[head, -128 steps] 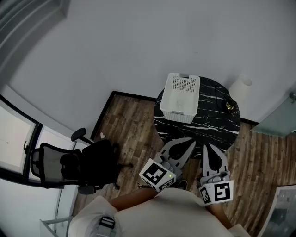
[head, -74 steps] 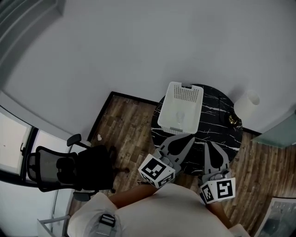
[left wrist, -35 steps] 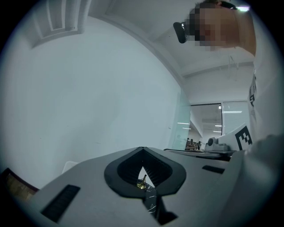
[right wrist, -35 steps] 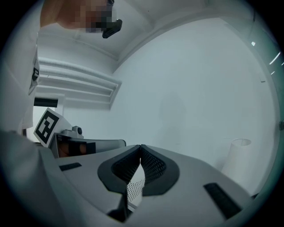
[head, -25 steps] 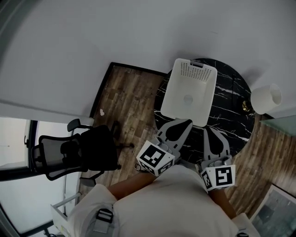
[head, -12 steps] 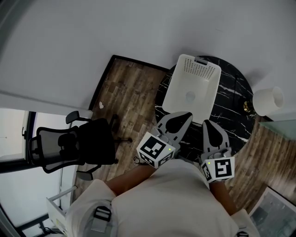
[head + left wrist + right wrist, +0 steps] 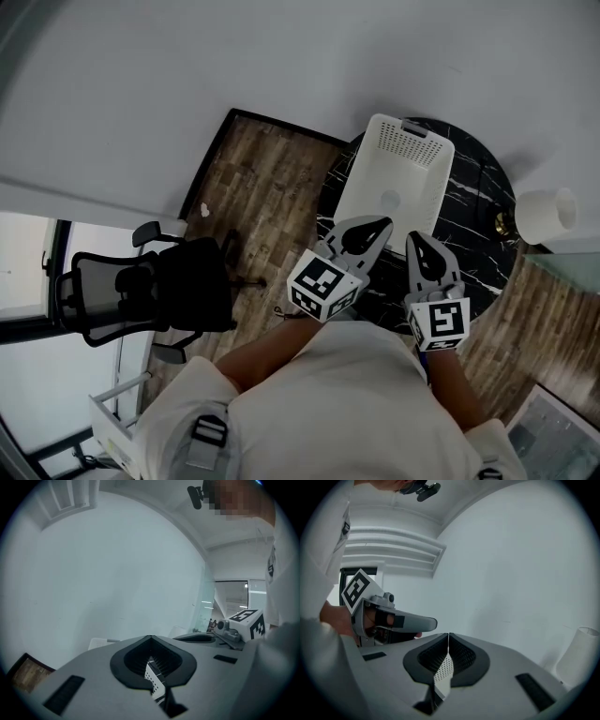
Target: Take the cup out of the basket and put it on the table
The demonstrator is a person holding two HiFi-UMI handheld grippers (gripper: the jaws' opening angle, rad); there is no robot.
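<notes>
- Holding both pairs of jaws pressed together on nothing, my left gripper [image 7: 378,225] and right gripper [image 7: 413,238] hover at the near end of the basket [image 7: 412,141].
- The cup [image 7: 391,200] sits inside the basket, on the table [image 7: 478,187].
- Going in closed, I could topple it or snag the basket wall.
- It shows round from above: likely upright, long axis vertical, though small.

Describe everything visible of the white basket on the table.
The basket is white plastic, rectangular and open-topped, with small holes across its far wall. It stands upright on the black marbled round table, its long side running away from the person. A pale round shape on its floor is probably the cup. The left tongs and right tongs, both shut, are held at its near end.
</notes>
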